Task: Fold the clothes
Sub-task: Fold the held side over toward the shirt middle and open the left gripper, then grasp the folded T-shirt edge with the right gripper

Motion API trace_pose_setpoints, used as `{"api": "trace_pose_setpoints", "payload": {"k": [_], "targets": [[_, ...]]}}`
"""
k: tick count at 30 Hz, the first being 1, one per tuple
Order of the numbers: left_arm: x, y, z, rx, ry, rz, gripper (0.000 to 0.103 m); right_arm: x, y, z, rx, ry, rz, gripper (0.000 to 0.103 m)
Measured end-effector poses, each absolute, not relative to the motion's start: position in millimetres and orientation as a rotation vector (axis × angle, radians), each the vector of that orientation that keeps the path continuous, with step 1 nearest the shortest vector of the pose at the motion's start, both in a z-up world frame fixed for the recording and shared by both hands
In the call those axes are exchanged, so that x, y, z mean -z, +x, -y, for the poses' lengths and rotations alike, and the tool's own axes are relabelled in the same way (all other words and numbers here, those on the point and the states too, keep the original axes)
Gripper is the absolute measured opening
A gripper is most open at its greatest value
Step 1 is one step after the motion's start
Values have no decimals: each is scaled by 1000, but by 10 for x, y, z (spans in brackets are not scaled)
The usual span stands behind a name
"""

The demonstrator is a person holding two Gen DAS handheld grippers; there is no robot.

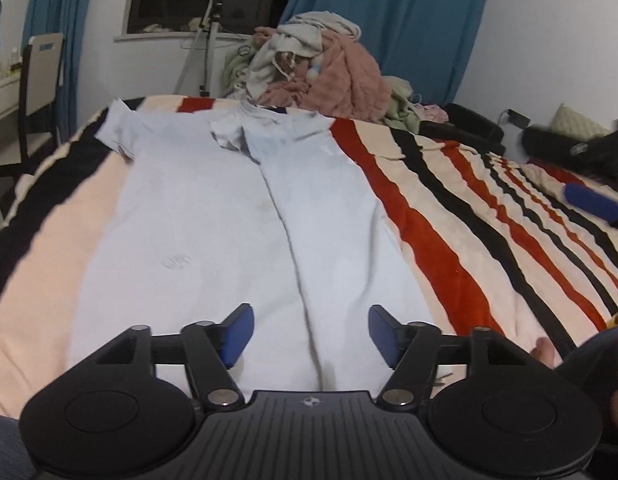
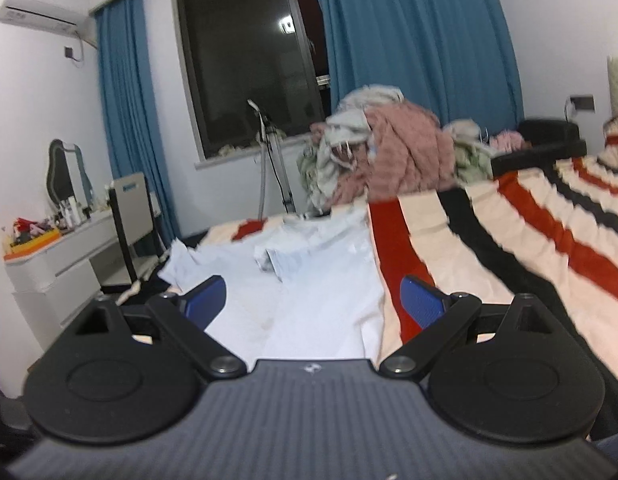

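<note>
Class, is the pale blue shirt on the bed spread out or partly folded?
Partly folded: the pale blue shirt has one side turned inward, its edge running lengthwise.

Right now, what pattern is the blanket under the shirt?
Cream blanket with red and black stripes, clearest in the left wrist view.

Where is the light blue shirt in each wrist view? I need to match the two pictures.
Left wrist: the light blue shirt fills the centre, spread flat on the striped blanket, beyond the open left gripper.
Right wrist: the shirt lies lower centre, between the open right gripper fingers.
Shared landmark: the pink clothes pile beyond the collar.
</note>
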State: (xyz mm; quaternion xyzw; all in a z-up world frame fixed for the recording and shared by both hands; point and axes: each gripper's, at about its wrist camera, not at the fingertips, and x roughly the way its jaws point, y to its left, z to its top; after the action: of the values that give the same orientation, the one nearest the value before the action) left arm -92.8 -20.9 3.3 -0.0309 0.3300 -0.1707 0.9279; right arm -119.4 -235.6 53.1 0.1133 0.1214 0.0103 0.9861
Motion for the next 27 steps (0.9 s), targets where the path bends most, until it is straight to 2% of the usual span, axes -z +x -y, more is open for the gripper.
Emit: {"api": "trace_pose_setpoints", "payload": {"k": [1,4,7,14,20,27], "targets": [[-91,-937,183,341,-63,-672,81,-594,-1224,2339,-25,225,-235,95],[-311,-1004,96,331,-38,-634,94,-756,-1308,2292,-27,212,-201,95],[-543,-1010,132,321,-10,-582,102,-878,-1364,2259,-19,208,-178,95],[-971,-1045,261,306,63,-501,102,-1049,-1391,2217,-26,208,-180,95],[-1268,-702,407,291,50,-498,102,-1214,-1324,2243,-41,173,-170,95],[-1026,-149,296,339,84,-459,102,-1065,-930,2356,-73,114,-252,95]]}}
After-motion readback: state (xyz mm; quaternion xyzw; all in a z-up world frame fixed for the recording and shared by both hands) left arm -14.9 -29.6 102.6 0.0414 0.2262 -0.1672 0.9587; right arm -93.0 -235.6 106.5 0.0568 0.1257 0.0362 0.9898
